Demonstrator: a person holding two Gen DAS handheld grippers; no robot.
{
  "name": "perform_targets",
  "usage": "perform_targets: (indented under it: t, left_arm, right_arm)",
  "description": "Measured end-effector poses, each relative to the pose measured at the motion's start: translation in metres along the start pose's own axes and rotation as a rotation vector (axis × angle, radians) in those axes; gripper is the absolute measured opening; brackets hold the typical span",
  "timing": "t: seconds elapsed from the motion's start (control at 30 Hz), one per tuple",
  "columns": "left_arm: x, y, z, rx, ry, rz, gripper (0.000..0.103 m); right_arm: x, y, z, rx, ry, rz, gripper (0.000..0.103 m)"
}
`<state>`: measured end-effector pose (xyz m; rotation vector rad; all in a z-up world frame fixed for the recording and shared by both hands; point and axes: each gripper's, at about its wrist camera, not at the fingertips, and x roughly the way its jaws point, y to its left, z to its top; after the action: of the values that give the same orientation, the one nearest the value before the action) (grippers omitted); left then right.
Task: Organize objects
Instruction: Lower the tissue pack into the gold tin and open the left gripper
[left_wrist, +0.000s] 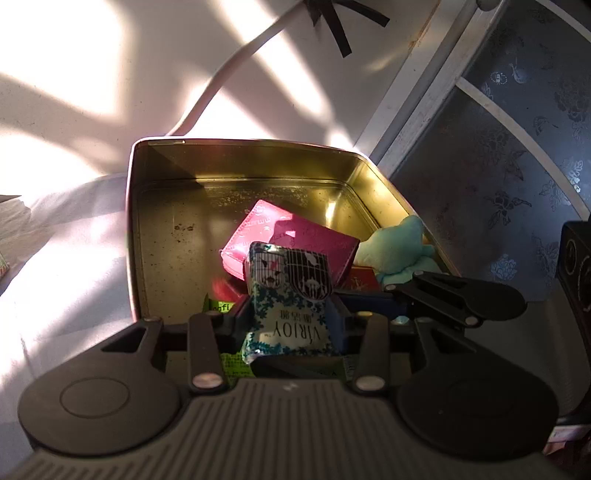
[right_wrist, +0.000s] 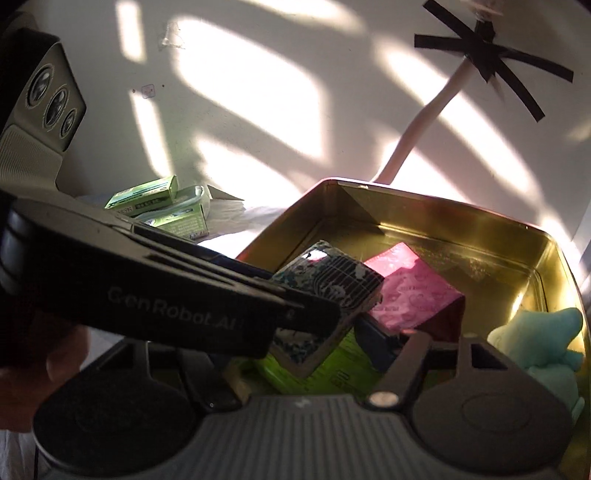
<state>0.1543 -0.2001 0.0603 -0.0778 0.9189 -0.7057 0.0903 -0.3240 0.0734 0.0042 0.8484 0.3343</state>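
My left gripper (left_wrist: 290, 317) is shut on a blue-and-white patterned tissue pack (left_wrist: 290, 291) and holds it over the near part of an open gold metal tin (left_wrist: 155, 199). Inside the tin lie a pink wallet (left_wrist: 291, 230), a teal plush toy (left_wrist: 400, 249), a red box (left_wrist: 360, 278) and a green box (left_wrist: 219, 306). In the right wrist view the left gripper (right_wrist: 306, 314) crosses in front, with the pack (right_wrist: 332, 280) over the tin (right_wrist: 480, 229). The right gripper's own fingers are mostly hidden beside a dark blue object (right_wrist: 376, 343).
Two green boxes (right_wrist: 166, 206) lie on the white cloth left of the tin. A white cable (left_wrist: 229, 70) runs up the sunlit wall behind. A dark patterned panel (left_wrist: 498, 177) stands on the right.
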Motion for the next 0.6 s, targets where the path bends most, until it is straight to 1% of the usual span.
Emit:
perform_targets:
  t: [0.07,0.13,0.17,0.23,0.27,0.3,0.37,0.4,0.47,0.6]
  left_arm:
    - [0.017,-0.001,0.007,-0.013,0.016,0.004,0.047]
    - [0.029,-0.003,0.015,-0.009,0.015,0.009,0.051]
    - [0.034,-0.004,0.018,-0.014,0.006,0.023,0.052]
    - [0.039,-0.005,0.026,-0.027,-0.015,0.054,0.06]
    - [0.039,-0.005,0.027,-0.023,-0.031,0.064,0.061]
    - [0.036,-0.007,0.026,-0.015,-0.053,0.077,0.061]
    - [0.024,-0.011,0.021,0.015,-0.099,0.082,0.061]
    - [0.015,-0.013,0.017,0.04,-0.128,0.083,0.061]
    - [0.002,-0.019,0.009,0.073,-0.163,0.123,0.061]
    - [-0.025,-0.031,-0.003,0.147,-0.227,0.191,0.061]
  right_arm:
    - [0.008,-0.017,0.003,0.032,0.03,0.003,0.067]
    - [0.011,-0.027,0.006,0.028,0.031,-0.04,0.067]
    - [0.015,-0.031,0.009,0.031,0.032,-0.061,0.067]
    - [0.021,-0.041,0.016,0.054,0.023,-0.098,0.068]
    - [0.021,-0.044,0.017,0.078,0.022,-0.092,0.069]
    - [0.019,-0.046,0.019,0.081,0.002,-0.083,0.069]
    - [0.008,-0.041,0.016,0.053,-0.047,-0.099,0.076]
    - [0.003,-0.039,0.014,0.041,-0.068,-0.104,0.077]
    - [-0.005,-0.037,0.01,0.04,-0.092,-0.103,0.076]
    - [-0.018,-0.03,-0.002,0.053,-0.111,-0.101,0.076]
